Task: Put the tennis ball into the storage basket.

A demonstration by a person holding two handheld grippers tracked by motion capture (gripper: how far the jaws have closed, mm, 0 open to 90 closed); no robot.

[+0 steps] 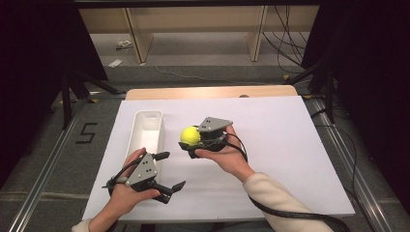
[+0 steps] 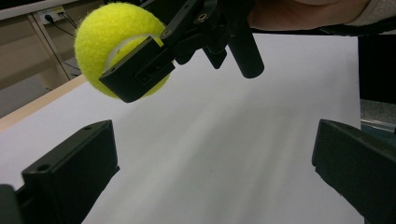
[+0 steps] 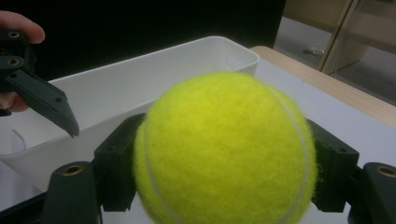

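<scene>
A yellow tennis ball (image 1: pixel 189 134) hangs a little above the white sheet (image 1: pixel 270 145), with my right gripper (image 1: pixel 191 143) shut on it. In the right gripper view the ball (image 3: pixel 224 149) sits between both jaws, facing the white bin (image 3: pixel 116 88). That long white bin (image 1: pixel 147 128) stands just left of the ball in the high view. My left gripper (image 1: pixel 172 170) is held near the front edge, below the bin, open with nothing between its fingers. In the left gripper view the ball (image 2: pixel 100 37) and the right gripper (image 2: pixel 187 42) hang beyond my open left gripper (image 2: pixel 210 177).
The white sheet covers a wooden table (image 1: pixel 208 92) whose far edge shows. Black stand legs (image 1: pixel 72 92) flank the table on both sides. Wooden shelving (image 1: pixel 193 29) and cables lie on the floor behind.
</scene>
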